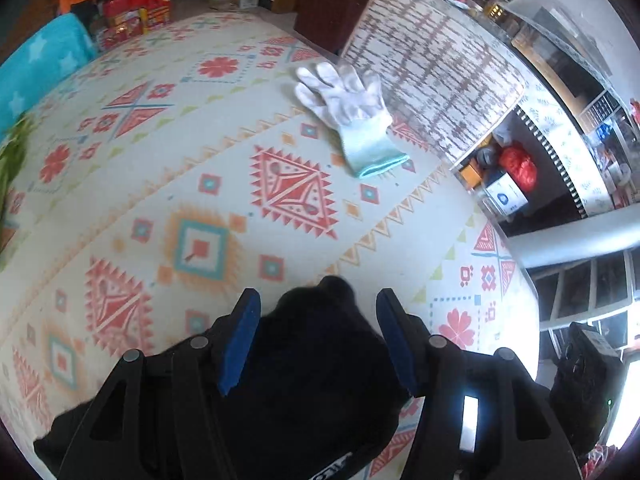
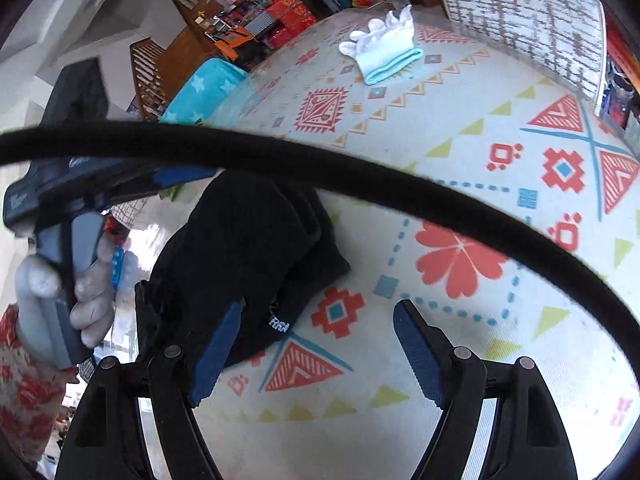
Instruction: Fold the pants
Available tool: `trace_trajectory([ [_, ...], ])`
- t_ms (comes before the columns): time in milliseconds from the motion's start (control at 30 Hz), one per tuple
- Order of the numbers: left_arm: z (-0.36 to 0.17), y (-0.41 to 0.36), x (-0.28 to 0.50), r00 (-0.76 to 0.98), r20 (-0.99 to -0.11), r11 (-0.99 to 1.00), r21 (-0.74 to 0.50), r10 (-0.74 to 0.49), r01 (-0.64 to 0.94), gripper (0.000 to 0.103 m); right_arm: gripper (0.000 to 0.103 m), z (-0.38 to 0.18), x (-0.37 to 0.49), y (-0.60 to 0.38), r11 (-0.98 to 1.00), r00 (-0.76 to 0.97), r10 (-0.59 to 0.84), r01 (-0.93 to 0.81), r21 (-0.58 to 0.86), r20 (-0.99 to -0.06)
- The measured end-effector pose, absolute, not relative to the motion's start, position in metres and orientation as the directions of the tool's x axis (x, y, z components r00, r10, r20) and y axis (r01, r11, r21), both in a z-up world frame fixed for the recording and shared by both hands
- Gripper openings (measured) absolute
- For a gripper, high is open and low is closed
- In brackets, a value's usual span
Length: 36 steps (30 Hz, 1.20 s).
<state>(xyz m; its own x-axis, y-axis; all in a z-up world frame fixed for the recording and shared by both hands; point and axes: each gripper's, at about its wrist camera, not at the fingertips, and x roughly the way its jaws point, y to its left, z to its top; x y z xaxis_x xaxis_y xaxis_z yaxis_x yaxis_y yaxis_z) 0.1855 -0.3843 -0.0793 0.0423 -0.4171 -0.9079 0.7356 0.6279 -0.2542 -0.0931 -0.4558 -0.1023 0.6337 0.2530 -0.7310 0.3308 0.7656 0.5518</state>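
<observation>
The black pants [image 1: 312, 372] lie bunched on the patterned cloth, filling the gap between the fingers of my left gripper [image 1: 318, 300], whose jaws stand wide apart around the fabric without pinching it. In the right wrist view the pants [image 2: 248, 260] form a folded black heap left of centre. My right gripper [image 2: 320, 316] is open over the cloth; its left finger [image 2: 218, 344] is at the heap's edge. The left gripper [image 2: 72, 184], held by a gloved hand, shows at the left of that view.
A white glove [image 1: 348, 116] lies on the cloth farther back, and it also shows in the right wrist view [image 2: 384, 48]. A black cable [image 2: 360, 176] arcs across the right wrist view. A grey-patterned cushion [image 1: 432, 68], shelves and boxes stand beyond the cloth's edge.
</observation>
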Motion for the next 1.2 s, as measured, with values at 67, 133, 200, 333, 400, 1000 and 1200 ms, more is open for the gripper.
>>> trace_trajectory([
  [67, -0.087, -0.395, 0.187, 0.031, -0.918, 0.619, -0.242, -0.396, 0.747, 0.059, 0.083, -0.103, -0.086, -0.453, 0.777, 0.637, 0.254, 0.315, 0.546, -0.728],
  [133, -0.095, -0.402, 0.189, 0.021, -0.925, 0.616, -0.236, -0.379, 0.751, 0.059, 0.083, -0.103, -0.077, -0.449, 0.789, 0.639, 0.256, 0.295, 0.538, -0.726],
  [200, -0.104, -0.406, 0.191, 0.006, -0.932, 0.617, -0.235, -0.362, 0.751, 0.059, 0.085, -0.104, -0.067, -0.448, 0.795, 0.646, 0.263, 0.275, 0.541, -0.716],
  [333, -0.116, -0.413, 0.193, -0.011, -0.942, 0.620, -0.230, -0.336, 0.750, 0.060, 0.090, -0.106, -0.050, -0.439, 0.808, 0.665, 0.285, 0.221, 0.546, -0.690],
  [400, -0.121, -0.415, 0.192, -0.011, -0.948, 0.616, -0.216, -0.319, 0.758, 0.060, 0.096, -0.106, -0.045, -0.436, 0.808, 0.668, 0.297, 0.205, 0.553, -0.682],
  [1000, -0.092, -0.401, 0.179, 0.022, -0.939, 0.564, -0.187, -0.343, 0.804, 0.021, 0.095, -0.110, -0.042, -0.426, 0.824, 0.652, 0.369, 0.100, 0.557, -0.663],
  [1200, -0.078, -0.388, 0.177, 0.007, -0.928, 0.557, -0.218, -0.373, 0.801, 0.021, 0.098, -0.109, -0.034, -0.442, 0.814, 0.652, 0.379, 0.103, 0.572, -0.657],
])
